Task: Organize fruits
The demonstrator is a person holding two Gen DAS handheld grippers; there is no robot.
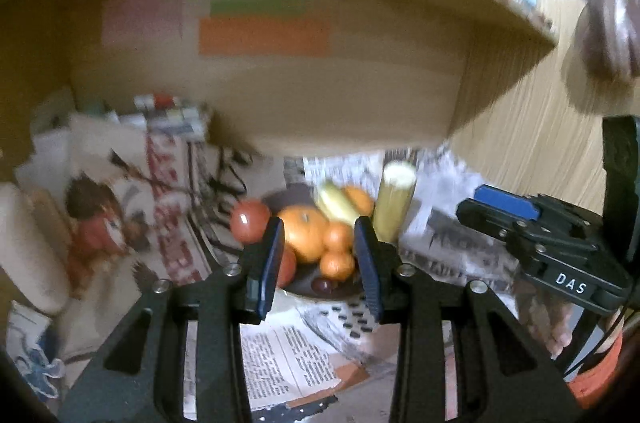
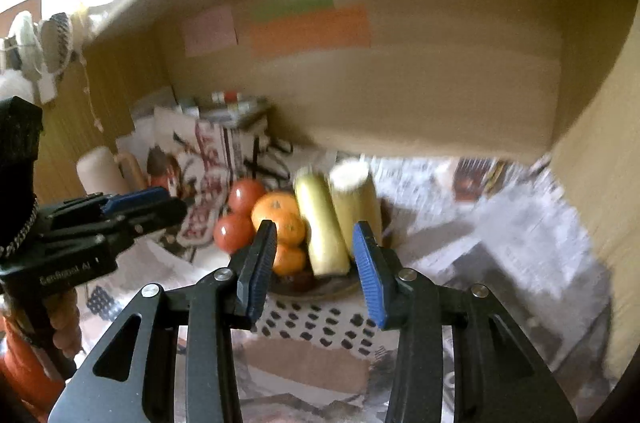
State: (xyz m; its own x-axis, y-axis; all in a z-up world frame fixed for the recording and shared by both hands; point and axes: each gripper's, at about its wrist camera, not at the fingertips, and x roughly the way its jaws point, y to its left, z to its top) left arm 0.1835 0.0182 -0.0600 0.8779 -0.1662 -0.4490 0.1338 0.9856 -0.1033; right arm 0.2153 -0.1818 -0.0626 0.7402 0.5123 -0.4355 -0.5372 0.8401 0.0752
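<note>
So a dark plate (image 2: 344, 289) piled with fruit is seen sitting on newspaper (image 1: 288, 355) under a wooden shelf (image 1: 320, 95), and everything else can be placed off that plate. Several oranges (image 1: 306, 231) are heaped in the middle of it, with smaller ones (image 1: 337, 265) toward the near rim. Two red tomatoes (image 2: 244, 197) are parked at the plate's left edge; whether they're on the plate or just beside it can't be told through the blur. A pale yellow fruit (image 2: 324, 227) is leaned across the right side of the pile, and a yellowish cylinder with a white top (image 2: 354, 199) is stood upright right next to it, at the plate's right-hand side. Something small and dark (image 1: 323, 285) is tucked at the near rim, too smeared to be named.

The left gripper (image 1: 320, 263) is held just in front of the plate, jaws spread apart with nothing between them, the oranges framed in the gap. The right gripper (image 2: 316, 265) is held the same way, fingers wide and empty, lined up with the yellow fruit. Nothing is being touched by either one.

Left of the plate, a printed bag (image 2: 208, 167) and a pale roll (image 2: 98, 169) are seen against the back. A spotted cloth (image 2: 320, 327) is laid in front of the plate. Sticky notes (image 2: 310, 29) are stuck on the shelf panel above.
</note>
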